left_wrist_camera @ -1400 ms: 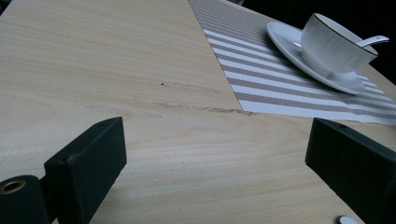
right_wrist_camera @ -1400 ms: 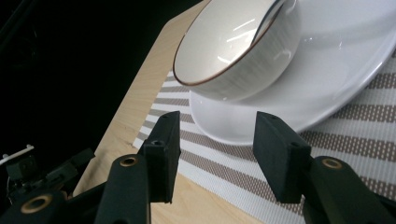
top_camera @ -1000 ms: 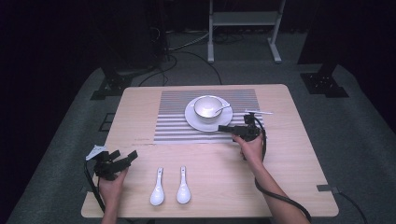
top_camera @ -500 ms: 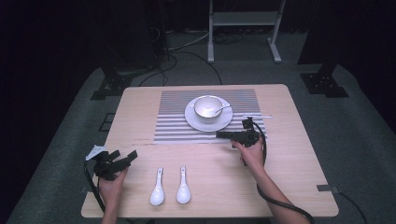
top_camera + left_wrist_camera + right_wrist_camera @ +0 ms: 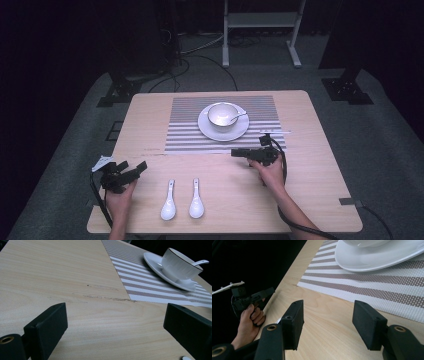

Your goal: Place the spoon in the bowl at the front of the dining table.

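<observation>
A white cup (image 5: 221, 114) with a spoon (image 5: 239, 117) resting in it stands on a white saucer (image 5: 223, 131) on the striped placemat (image 5: 186, 135). Two white spoons (image 5: 169, 206) (image 5: 196, 204) lie side by side near the table's front edge. My right gripper (image 5: 236, 151) points left over the placemat's front edge, open and holding nothing (image 5: 329, 320). My left gripper (image 5: 132, 167) is held at the front left, left of the spoons, open and holding nothing (image 5: 115, 322). The cup (image 5: 180, 265) and saucer (image 5: 155, 261) lie far ahead of it.
The wooden table (image 5: 310, 170) has bare wood on its right and left sides. In the right gripper view the person's other hand (image 5: 249, 320) holds the left gripper (image 5: 252, 298) at the table's edge. A metal stand (image 5: 260, 20) is on the dark floor beyond the table.
My right gripper has moved left and towards the person, from beside the saucer to the placemat's front edge. The left gripper has stayed put.
</observation>
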`<state>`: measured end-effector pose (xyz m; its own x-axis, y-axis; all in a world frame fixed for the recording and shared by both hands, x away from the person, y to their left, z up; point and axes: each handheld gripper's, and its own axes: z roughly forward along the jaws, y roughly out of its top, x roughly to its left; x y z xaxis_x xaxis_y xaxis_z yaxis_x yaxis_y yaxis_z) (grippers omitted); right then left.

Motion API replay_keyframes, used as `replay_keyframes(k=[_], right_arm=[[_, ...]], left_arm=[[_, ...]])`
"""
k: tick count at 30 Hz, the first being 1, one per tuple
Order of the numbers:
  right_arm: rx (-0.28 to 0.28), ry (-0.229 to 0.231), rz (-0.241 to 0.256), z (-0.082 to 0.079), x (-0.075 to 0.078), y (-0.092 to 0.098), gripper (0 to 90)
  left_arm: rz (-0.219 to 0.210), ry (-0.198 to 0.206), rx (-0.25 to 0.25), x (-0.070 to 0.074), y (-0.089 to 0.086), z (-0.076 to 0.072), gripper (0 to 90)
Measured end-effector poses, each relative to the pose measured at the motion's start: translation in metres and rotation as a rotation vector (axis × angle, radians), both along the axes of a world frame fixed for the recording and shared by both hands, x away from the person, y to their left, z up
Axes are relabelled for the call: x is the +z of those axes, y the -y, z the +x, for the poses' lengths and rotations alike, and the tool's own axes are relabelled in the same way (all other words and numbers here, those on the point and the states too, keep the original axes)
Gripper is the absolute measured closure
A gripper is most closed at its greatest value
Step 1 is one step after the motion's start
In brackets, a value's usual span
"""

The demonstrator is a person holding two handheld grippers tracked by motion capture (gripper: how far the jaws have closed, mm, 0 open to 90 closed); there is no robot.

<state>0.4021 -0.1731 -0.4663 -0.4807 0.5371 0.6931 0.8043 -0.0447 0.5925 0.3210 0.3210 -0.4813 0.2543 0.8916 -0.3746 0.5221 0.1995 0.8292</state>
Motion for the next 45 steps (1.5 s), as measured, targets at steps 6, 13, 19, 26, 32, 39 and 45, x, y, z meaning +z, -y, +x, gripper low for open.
replay_keyframes(k=[6,13,19,26,32,39,45], right_arm=[[0.013,-0.004,0.002,-0.007,-0.003,0.001,40.2],[0.025,-0.017,0.0,-0.015,-0.008,0.003,39.6],[0.032,-0.015,0.001,-0.021,-0.006,0.005,39.6],[0.043,-0.004,0.002,-0.026,-0.004,0.003,39.6],[0.056,0.003,0.006,-0.029,-0.002,0.0,39.6],[0.071,0.013,0.012,-0.035,0.001,-0.001,39.6],[0.079,0.016,0.004,-0.041,0.0,-0.001,39.6]], left_arm=[[-0.002,0.002,0.001,0.0,0.0,0.0,3.9],[-0.001,0.001,0.002,0.0,0.0,0.0,3.9],[-0.001,0.002,0.001,0.0,0.0,0.0,3.9],[-0.001,0.002,0.001,0.0,0.0,0.0,3.9],[0.0,0.002,0.0,0.0,-0.001,0.0,3.8],[-0.001,0.002,-0.001,0.0,-0.001,0.0,3.8],[-0.001,0.002,0.0,0.0,0.0,0.0,3.9]])
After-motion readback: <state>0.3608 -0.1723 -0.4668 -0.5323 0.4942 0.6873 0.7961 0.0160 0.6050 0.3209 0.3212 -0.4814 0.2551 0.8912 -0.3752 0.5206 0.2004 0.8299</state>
